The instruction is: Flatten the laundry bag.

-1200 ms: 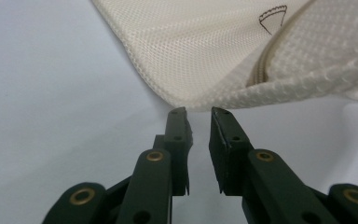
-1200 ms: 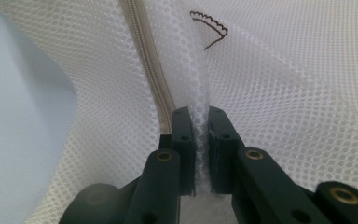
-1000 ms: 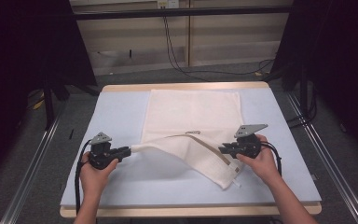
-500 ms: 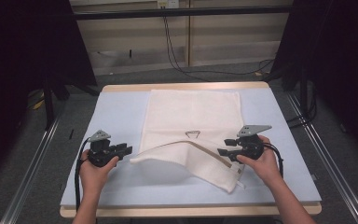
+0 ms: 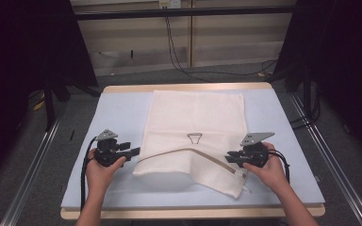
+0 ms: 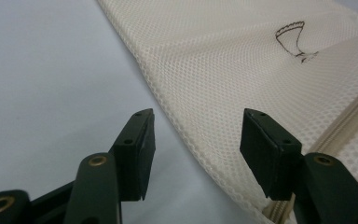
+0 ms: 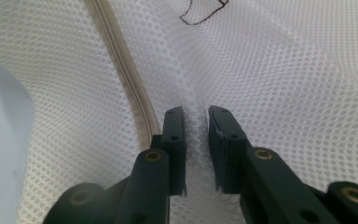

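On my left, the left gripper [image 5: 133,151] sits just off the left edge of the mesh bag [image 5: 195,120], its fingers [image 6: 142,144] standing apart; they have just been opening, and through its own camera I see only bare table [image 6: 37,70] and the bag's edge passing between them, untouched. The bag lies flat on the middle of the table [image 5: 122,108], cream, with a small dark loop mark [image 5: 195,137] near its centre and its near part folded up over itself, the zip [image 5: 214,162] running along that fold. On my right, the right gripper [image 5: 228,158] has its fingers [image 7: 175,140] narrow, just closing, pinching a ridge of mesh between the 2 pads beside the zip.
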Available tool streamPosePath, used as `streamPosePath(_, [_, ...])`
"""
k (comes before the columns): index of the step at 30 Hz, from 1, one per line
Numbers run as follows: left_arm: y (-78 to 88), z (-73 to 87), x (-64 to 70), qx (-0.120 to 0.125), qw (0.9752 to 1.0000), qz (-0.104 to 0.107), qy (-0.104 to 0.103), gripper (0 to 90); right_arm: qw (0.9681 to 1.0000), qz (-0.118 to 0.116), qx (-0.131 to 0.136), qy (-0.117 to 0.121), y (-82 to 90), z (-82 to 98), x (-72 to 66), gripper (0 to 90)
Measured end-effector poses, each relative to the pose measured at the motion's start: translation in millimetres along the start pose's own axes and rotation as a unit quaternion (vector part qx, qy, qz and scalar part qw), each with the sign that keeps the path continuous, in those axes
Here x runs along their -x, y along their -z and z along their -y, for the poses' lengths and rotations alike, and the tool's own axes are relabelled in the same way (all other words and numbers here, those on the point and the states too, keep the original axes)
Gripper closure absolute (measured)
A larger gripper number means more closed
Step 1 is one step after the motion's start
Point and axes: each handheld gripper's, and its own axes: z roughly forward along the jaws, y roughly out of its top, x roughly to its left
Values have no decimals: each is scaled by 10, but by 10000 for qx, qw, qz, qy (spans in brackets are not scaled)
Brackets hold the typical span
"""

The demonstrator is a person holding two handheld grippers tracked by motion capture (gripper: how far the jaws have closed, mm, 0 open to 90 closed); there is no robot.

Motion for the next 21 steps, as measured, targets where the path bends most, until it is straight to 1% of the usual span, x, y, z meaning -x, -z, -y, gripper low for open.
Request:
streamPosePath(1, [-22,2,10,-36,10000,10,-22,451,10000,-51,-21,61,19,-5,-4,810])
streamPosePath(3, [-74,9,33,-144,9999,-4,-85,451,10000,-61,-2,45,53,-4,-8,794])
streamPosePath(4, [-101,15,39,-185,9998,7,-79,452,10000,-55,-16,21,59,3,-12,767])
streamPosePath(6, [-154,29,49,-362,9993,22,-122,470,10000,12,51,-52,65,23,-13,666])
streamPosePath(7, [-174,36,55,-422,9990,14,-144,478,9999,43,53,-96,81,31,-5,662])
streamPosePath(8, [-192,41,65,-482,9987,14,-160,490,9998,31,120,-150,104,37,6,643])
streamPosePath(9, [-220,49,79,-567,9982,16,-197,503,9994,48,234,-253,137,39,18,622])
streamPosePath(10, [-235,51,91,-656,9976,43,-205,536,9982,103,425,-413,186,42,42,567])
streamPosePath(11, [-245,56,112,-632,9977,-50,-252,557,9970,145,548,-534,214,46,57,545])
streamPosePath(12, [-240,54,126,-709,9969,-72,-320,605,9945,283,681,-743,253,55,82,548])
streamPosePath(13, [-245,45,149,-756,9969,-28,-213,691,9918,636,691,-861,295,68,105,559])
streamPosePath(14, [-254,45,167,-740,9970,-109,-182,721,9902,939,594,-843,323,82,124,560])
streamPosePath(15, [-251,46,172,-785,9965,-150,-230,730,9887,1086,501,-902,330,104,145,543])
streamPosePath(16, [-248,49,183,-801,9963,-188,-230,751,9860,1215,399,-1073,325,140,167,519])
streamPosePath(17, [-258,56,199,-738,9969,-193,-188,775,9837,1320,332,-1176,311,172,181,517])
streamPosePath(18, [-269,61,223,-714,9970,-233,-197,813,9825,1401,194,-1213,286,217,197,517])
streamPosePath(19, [-268,53,237,-758,9965,-261,-237,842,9792,1550,-57,-1307,251,262,201,522])
streamPosePath(20, [-270,45,247,-789,9962,-286,-215,859,9779,1594,-202,-1342,218,286,197,537])
streamPosePath(21, [-271,35,253,-824,9958,-313,-262,867,9776,1621,-292,-1309,191,299,193,591])
